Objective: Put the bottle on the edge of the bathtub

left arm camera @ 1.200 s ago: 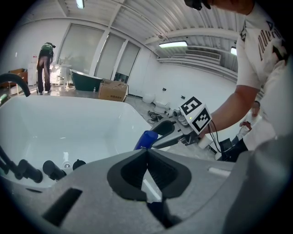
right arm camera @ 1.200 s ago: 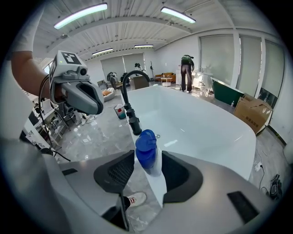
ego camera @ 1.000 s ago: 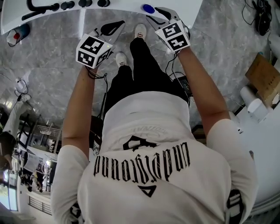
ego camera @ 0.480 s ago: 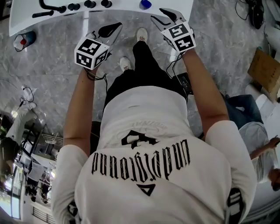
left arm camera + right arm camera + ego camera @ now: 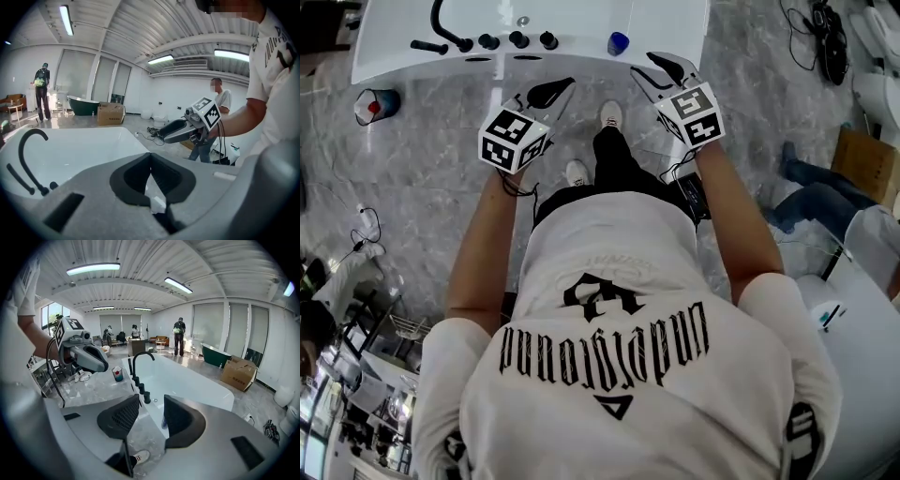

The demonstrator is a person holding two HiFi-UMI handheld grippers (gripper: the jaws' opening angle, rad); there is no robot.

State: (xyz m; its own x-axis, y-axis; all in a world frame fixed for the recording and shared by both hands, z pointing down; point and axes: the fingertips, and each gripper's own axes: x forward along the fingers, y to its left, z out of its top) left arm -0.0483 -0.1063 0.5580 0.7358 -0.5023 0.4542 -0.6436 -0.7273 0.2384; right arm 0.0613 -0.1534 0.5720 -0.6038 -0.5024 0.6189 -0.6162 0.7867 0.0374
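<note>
Standing on the bathtub rim (image 5: 581,59): one bottle (image 5: 618,43), seemingly four knobs (image 5: 518,39).

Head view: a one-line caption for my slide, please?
Blue bottle standing on the bathtub edge, left tongs and right tongs held clear of it.

Ceiling strip lights (image 5: 93,268) flood the hall evenly and brightly — the white bathtub (image 5: 93,140) nearly washes out at lower left — while both gripper views bend hard into black fisheye corners.
</note>
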